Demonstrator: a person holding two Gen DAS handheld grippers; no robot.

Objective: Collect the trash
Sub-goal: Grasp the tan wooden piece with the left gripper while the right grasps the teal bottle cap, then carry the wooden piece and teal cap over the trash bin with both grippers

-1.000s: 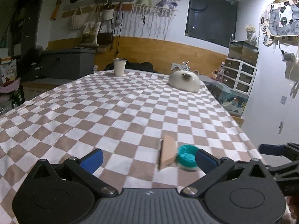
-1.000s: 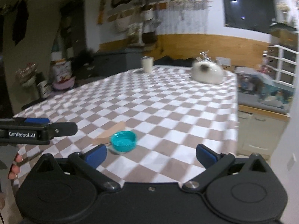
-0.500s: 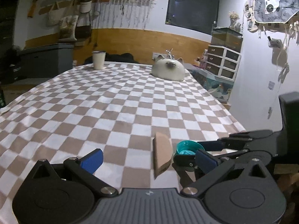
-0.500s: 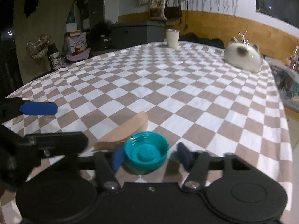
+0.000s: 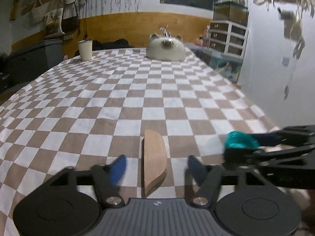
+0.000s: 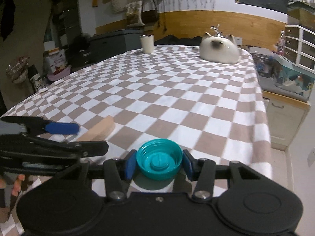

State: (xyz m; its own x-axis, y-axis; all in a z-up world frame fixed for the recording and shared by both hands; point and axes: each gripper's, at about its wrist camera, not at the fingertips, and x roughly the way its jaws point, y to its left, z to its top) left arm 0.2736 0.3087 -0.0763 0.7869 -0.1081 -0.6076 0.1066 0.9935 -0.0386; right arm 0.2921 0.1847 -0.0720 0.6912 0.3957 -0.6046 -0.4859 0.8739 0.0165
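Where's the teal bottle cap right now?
The bottle cap sits pinched in the right tongs near the tablecloth's front edge, just right of the wooden piece.

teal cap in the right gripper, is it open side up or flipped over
Open side up: the right wrist view looks down into the teal cap, showing its inner ridges and centre plug.

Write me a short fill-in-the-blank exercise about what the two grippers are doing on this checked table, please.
1. The right gripper is clamped on a teal bottle ____.
2. The wooden piece lies between the fingers of the ____ gripper, whose jaws are closing.
3. At the table's far end, beside the cat-shaped ornament, stands a pale ____.

Missing words: cap; left; cup
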